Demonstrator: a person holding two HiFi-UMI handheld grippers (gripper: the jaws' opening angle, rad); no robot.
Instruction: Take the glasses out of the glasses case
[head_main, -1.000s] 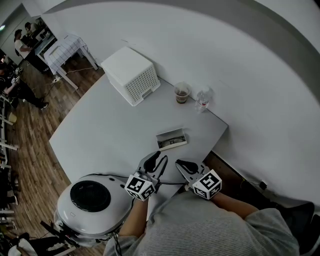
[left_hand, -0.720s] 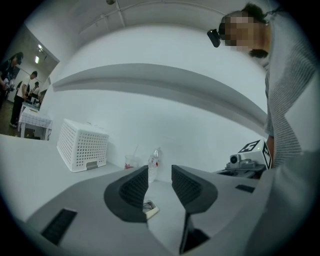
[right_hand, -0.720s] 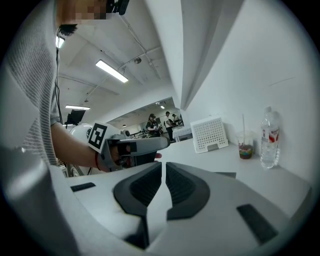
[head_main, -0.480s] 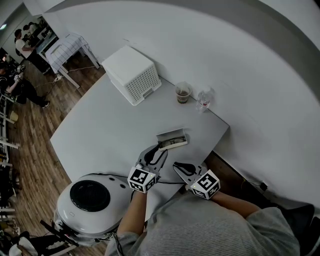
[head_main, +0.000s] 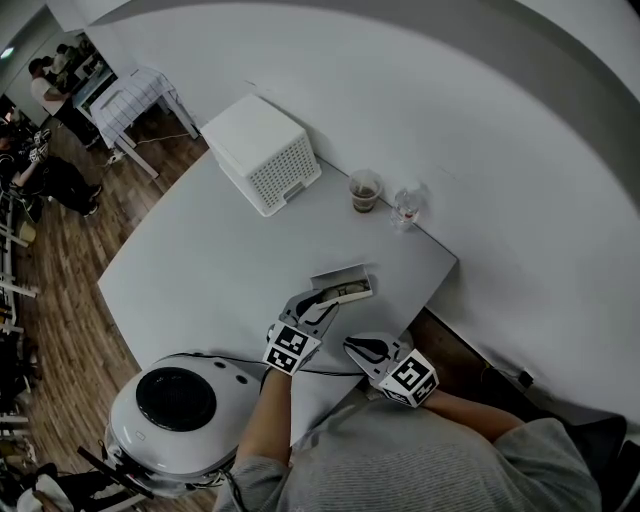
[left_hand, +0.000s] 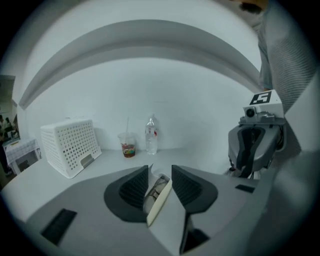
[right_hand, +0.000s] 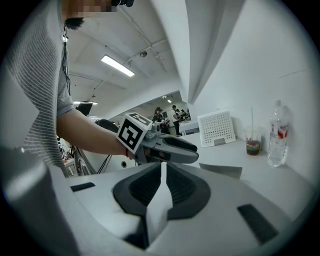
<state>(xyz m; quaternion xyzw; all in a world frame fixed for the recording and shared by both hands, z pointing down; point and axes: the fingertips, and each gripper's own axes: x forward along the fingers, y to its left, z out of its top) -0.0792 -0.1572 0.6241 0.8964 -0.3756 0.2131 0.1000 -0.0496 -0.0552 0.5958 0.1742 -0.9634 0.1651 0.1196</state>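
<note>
The glasses case (head_main: 347, 285) lies open on the white table (head_main: 200, 260), near its right front edge. In the left gripper view the dark-framed glasses (left_hand: 158, 186) rest inside it, behind its cream rim (left_hand: 158, 204). My left gripper (head_main: 325, 299) is at the case's near left end. Its jaws stand open (left_hand: 160, 172), with the case's end showing in the gap and the pads apart from it. My right gripper (head_main: 358, 347) hovers nearer me, to the right, with nothing in it. Its jaws (right_hand: 162, 167) are shut.
A white perforated basket (head_main: 262, 150) stands at the far side of the table. A plastic cup with a straw (head_main: 364, 187) and a water bottle (head_main: 406, 203) stand by the wall. A round white appliance (head_main: 178, 400) sits at the near left. The table's right edge (head_main: 430, 285) is close to the case.
My left gripper has moved forward and down to the case's near end and has rolled. The right gripper has shifted only slightly.
</note>
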